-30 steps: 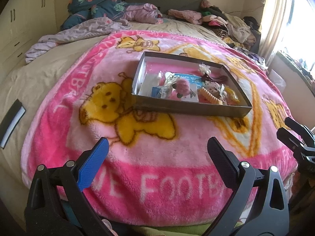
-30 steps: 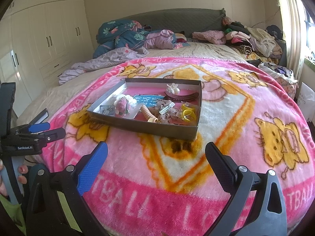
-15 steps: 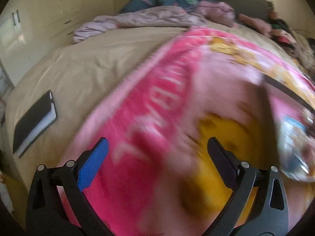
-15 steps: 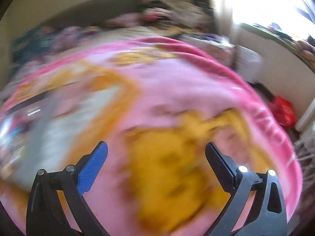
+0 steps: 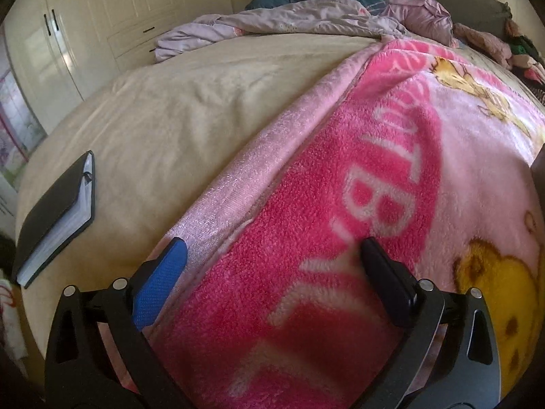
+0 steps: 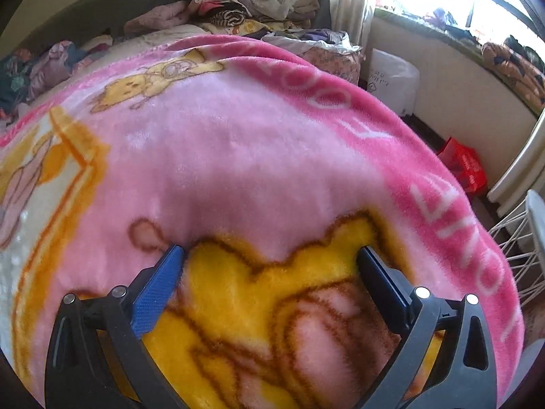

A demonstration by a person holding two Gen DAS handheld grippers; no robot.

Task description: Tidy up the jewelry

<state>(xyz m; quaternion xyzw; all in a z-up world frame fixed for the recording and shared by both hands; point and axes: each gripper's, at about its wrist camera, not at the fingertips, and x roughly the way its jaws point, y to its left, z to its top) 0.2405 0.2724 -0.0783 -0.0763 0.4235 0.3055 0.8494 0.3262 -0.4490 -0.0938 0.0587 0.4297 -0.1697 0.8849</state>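
Observation:
My left gripper (image 5: 272,250) is open and empty, low over the pink blanket (image 5: 357,170) near its left hem. Only a dark corner of the jewelry box (image 5: 539,167) shows at the right edge of the left wrist view; its contents are out of sight. My right gripper (image 6: 272,254) is open and empty, its fingertips (image 6: 172,255) pressed close to the pink blanket (image 6: 238,153) over a yellow cartoon print. No jewelry shows in either view.
A black notebook (image 5: 56,214) lies on the beige sheet (image 5: 170,119) at the left. Crumpled bedding (image 5: 306,17) lies at the head of the bed, white wardrobes (image 5: 68,34) beyond. Piled clothes (image 6: 255,3), a red bag (image 6: 463,167) and a white wire rack (image 6: 521,231) stand beside the bed's right side.
Both grippers swung away from the jewelry box and dropped close to the blanket, the left turning left, the right turning right. Both stayed open and empty.

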